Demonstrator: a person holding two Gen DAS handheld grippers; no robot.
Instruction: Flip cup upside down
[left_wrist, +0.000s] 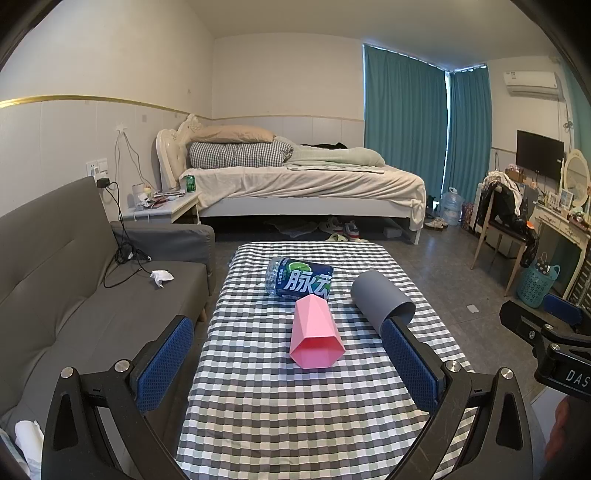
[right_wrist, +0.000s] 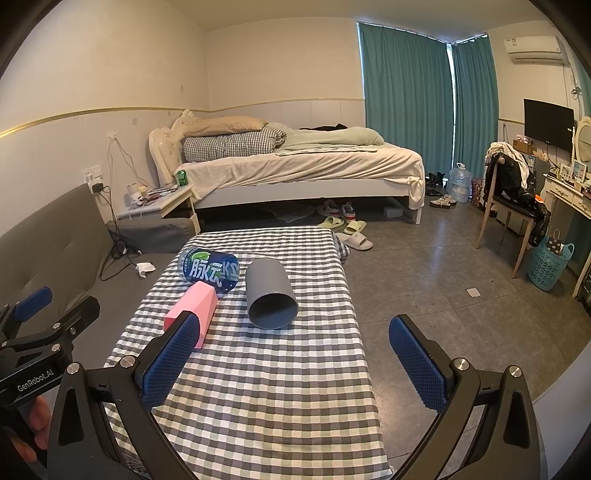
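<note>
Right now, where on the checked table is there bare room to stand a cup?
The near stretch of the table, between the open grippers and the cup mouths, is bare. The far half is crowded: pink cup, grey cup and bottle lie close together.

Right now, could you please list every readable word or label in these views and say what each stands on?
"脉动", partly cut off: label of the blue plastic bottle lying on the checked table.
"GenRobot.AI": black body of the left tool.
"DAS", cut off: right tool's black body.
Bottle's small print: too small to read.
</note>
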